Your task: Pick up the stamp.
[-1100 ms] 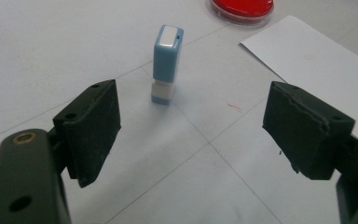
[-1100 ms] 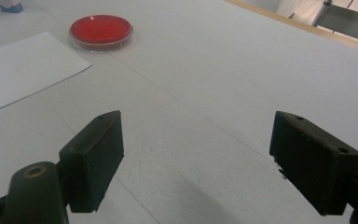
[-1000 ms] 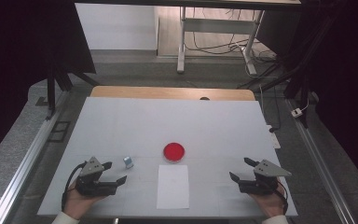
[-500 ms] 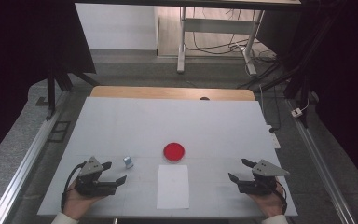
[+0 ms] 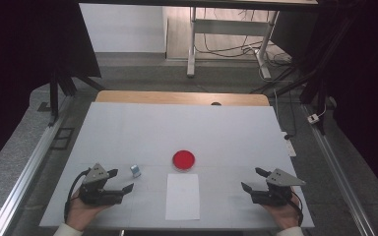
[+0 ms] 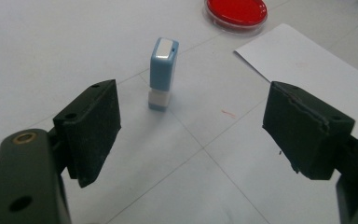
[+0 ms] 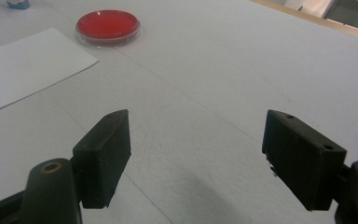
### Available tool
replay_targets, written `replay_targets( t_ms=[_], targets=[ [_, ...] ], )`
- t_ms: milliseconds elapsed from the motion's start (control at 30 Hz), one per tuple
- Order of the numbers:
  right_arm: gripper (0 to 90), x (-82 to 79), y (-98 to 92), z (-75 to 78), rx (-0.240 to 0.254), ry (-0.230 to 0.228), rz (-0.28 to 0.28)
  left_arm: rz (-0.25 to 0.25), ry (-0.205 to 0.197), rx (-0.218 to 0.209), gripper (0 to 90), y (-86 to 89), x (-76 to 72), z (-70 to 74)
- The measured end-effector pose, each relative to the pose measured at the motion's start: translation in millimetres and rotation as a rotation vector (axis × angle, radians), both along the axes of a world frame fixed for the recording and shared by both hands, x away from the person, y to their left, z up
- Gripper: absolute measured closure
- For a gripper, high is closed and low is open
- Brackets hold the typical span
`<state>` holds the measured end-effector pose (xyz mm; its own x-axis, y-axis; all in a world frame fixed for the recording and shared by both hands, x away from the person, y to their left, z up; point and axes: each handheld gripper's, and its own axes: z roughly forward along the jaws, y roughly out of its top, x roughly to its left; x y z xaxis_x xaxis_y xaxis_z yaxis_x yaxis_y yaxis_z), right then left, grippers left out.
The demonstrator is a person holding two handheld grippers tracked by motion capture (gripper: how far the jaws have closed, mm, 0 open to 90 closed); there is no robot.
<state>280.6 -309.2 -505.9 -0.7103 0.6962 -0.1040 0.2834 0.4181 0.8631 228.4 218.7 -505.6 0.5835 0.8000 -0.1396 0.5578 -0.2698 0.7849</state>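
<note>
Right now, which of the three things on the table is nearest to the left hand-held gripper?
The small blue stamp, upright just ahead of the left hand-held gripper.

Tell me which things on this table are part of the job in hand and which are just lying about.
Part of the job:
- blue stamp, upright, ahead of the open left gripper
- red ink pad
- white paper sheet
- right gripper, open and holding nothing

Just lying about:
- white plug box on the floor, off the table's right edge

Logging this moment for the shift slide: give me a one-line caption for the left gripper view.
Open left gripper faces an upright blue stamp; red dish and paper sheet beyond.
</note>
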Motion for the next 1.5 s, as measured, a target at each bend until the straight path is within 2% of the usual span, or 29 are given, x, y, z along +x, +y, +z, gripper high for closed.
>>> replay_targets(
  t_ms=[233,467,633,767,867,900,1033,1200,1267,1300,1500],
  targets=[
    [23.3,0.4,1.4,-1.6,-0.004,0.004,0.002,-0.003,-0.013,-0.003,19.4,-1.8,3.0,9.5],
    [23.4,0.3,2.8,-2.7,-0.016,0.010,0.004,-0.023,0.011,0.015,19.5,-9.6,12.6,11.0],
    [23.5,0.5,3.4,-3.3,-0.019,0.011,0.001,-0.033,0.018,0.037,19.7,-16.2,26.7,14.6],
    [23.6,0.4,3.8,-3.4,-0.012,0.012,0.003,-0.035,0.028,0.073,20.0,-23.2,45.3,18.8],
    [23.7,0.0,4.2,-3.1,-0.009,0.011,0.005,-0.039,0.027,0.079,21.0,-24.4,50.0,20.2],
    [23.7,0.0,4.3,-3.0,-0.008,0.011,0.005,-0.042,0.024,0.061,21.4,-24.3,51.8,20.0],
    [23.9,-0.7,4.1,-2.9,-0.006,0.013,0.001,-0.050,0.017,0.072,22.8,-24.4,51.6,17.7],
    [24.1,-2.2,3.9,-1.7,-0.004,0.007,-0.003,-0.056,0.026,0.062,24.7,-23.0,52.5,14.9],
    [24.2,-2.5,4.1,-2.1,-0.014,0.006,-0.004,-0.064,0.032,0.071,26.5,-24.1,53.6,12.3],
    [24.2,-2.7,4.4,-2.2,-0.019,0.005,-0.008,-0.067,0.033,0.088,27.1,-25.1,54.5,9.6],
    [24.3,-2.8,2.8,-3.1,-0.019,0.011,-0.014,-0.063,0.032,0.095,34.2,-23.1,55.8,5.0]
  ],
)
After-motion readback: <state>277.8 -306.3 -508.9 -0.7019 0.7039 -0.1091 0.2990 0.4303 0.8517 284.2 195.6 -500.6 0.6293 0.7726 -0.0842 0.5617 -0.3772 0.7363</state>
